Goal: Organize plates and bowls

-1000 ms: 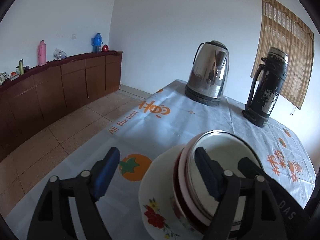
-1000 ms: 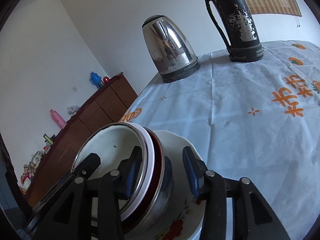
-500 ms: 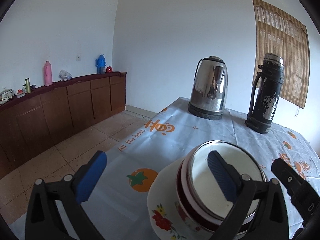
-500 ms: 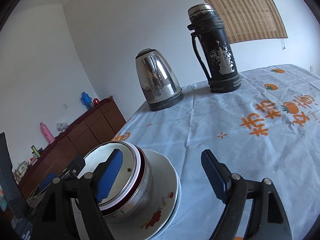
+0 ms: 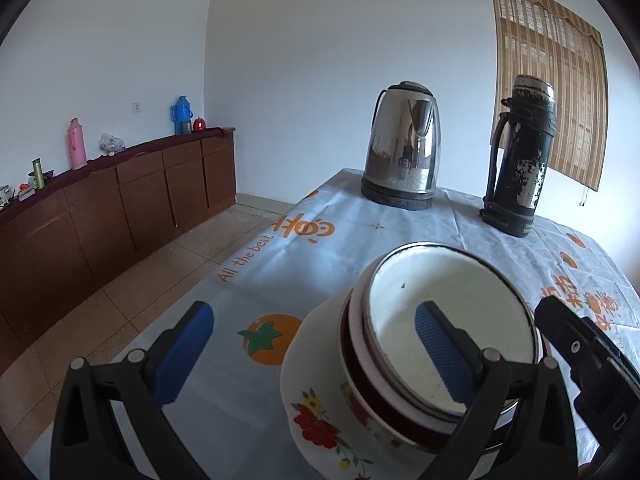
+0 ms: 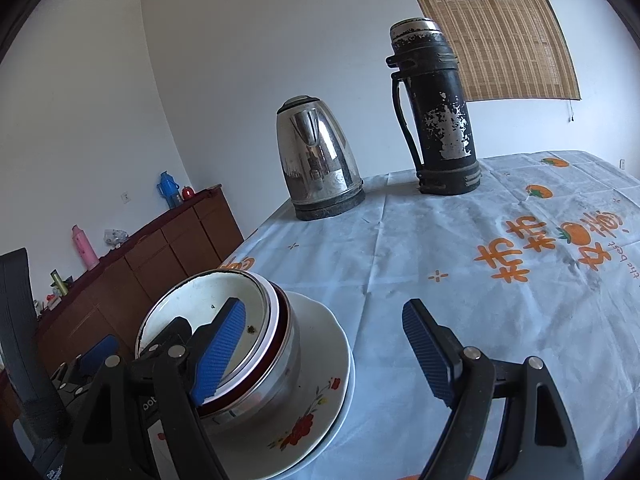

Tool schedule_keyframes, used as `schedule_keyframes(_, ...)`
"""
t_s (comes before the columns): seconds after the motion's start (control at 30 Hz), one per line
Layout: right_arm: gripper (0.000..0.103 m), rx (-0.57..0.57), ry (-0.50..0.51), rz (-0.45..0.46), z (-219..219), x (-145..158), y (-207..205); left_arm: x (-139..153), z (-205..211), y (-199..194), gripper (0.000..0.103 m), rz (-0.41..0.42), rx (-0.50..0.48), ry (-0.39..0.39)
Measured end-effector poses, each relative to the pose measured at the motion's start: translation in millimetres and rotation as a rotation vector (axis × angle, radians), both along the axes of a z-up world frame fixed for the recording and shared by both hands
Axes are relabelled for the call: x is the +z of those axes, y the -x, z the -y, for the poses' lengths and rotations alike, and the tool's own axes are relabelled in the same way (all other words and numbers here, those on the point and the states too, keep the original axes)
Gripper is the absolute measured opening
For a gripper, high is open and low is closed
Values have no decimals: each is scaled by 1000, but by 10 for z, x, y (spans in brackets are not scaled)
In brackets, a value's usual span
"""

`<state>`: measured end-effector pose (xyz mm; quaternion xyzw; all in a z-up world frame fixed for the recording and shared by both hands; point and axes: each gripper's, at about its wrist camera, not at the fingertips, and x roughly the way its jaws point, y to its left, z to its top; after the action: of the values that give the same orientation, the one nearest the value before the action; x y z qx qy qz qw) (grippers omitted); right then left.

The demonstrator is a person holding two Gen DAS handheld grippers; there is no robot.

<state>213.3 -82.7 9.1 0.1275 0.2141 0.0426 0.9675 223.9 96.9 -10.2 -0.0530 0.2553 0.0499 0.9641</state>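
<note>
A stack of nested bowls [image 5: 440, 320] [image 6: 224, 312] sits on a white flowered plate [image 5: 316, 408] [image 6: 316, 396] near the table's left edge. The top bowl is white inside with a metal rim. My left gripper [image 5: 316, 344] is open and empty, its right finger in front of the bowls, its left finger over the tablecloth. My right gripper [image 6: 324, 352] is open and empty, its left finger in front of the bowls, its right finger over the cloth. Both hover close above the stack, touching nothing.
A steel kettle [image 5: 404, 148] [image 6: 316, 160] and a worn black thermos [image 5: 520, 160] [image 6: 436, 112] stand at the table's far end. The tablecloth [image 6: 480, 264] has orange prints. A brown sideboard [image 5: 120, 200] with bottles runs along the left wall beyond the tiled floor.
Both grippers have opened wide and drawn back and up from the bowl stack. The right one was closed around the stack's rim a second ago. The stack stays on the plate.
</note>
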Motion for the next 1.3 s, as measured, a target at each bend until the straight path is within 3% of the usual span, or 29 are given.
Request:
schedule_keyframes(0.2,82,-6,7,-23,7,-39,1,-14,-20,29,102,-8,0,16)
schedule_keyframes(0.57,83,-31,111,90,-55,92,353,34,-27,250,102,41,6,-14)
schedule_keyframes(0.83,83,-24,110,161,-52,130,642,91,-41,508,102,97,15,-41)
schedule_keyframes(1.3,83,-9,133,180,-99,143,934,140,3,773,102,132,-5,-48)
